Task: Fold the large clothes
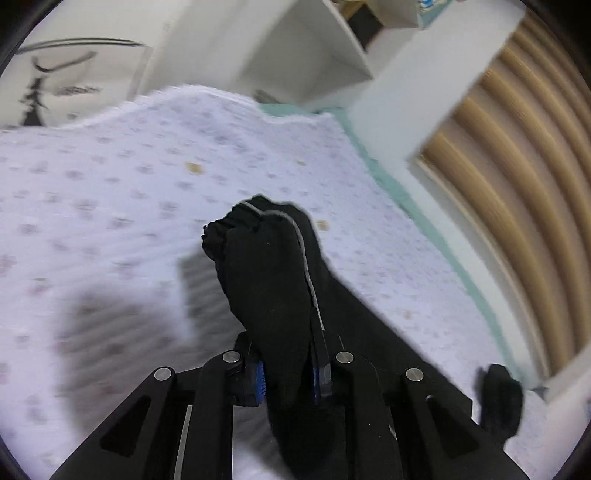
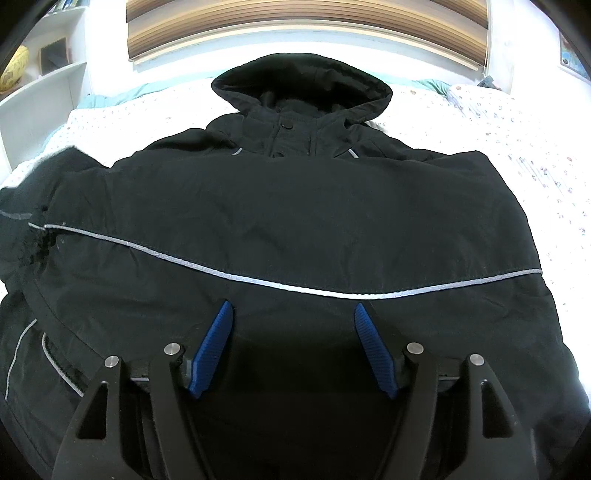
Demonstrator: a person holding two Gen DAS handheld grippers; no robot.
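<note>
Black hooded jacket (image 2: pixel 295 206) spread flat on a bed (image 2: pixel 517 155) with a pale dotted cover, hood toward the far edge by the slatted headboard (image 2: pixel 306 33), grey reflective piping running across the body. Lower hem hidden behind the right gripper (image 2: pixel 293 347); left side of the garment cut off by the lens rim and blurred. Right gripper's blue fingers (image 2: pixel 212 350) spread wide above the cloth, nothing between them. In the left wrist view, left gripper (image 1: pixel 288 376) nearly pressed together, blue fingers (image 1: pixel 260 376) pinching a bunched sleeve (image 1: pixel 266 266) raised off the bed, cuff end pointing toward the far edge. Most of that view smeared by motion; small brown specks on the cover not identifiable. No readable writing or labels anywhere. White shelf unit (image 2: pixel 40 88) off the far left corner of the bed holding a yellow rounded object (image 2: pixel 14 68), too small to identify
</note>
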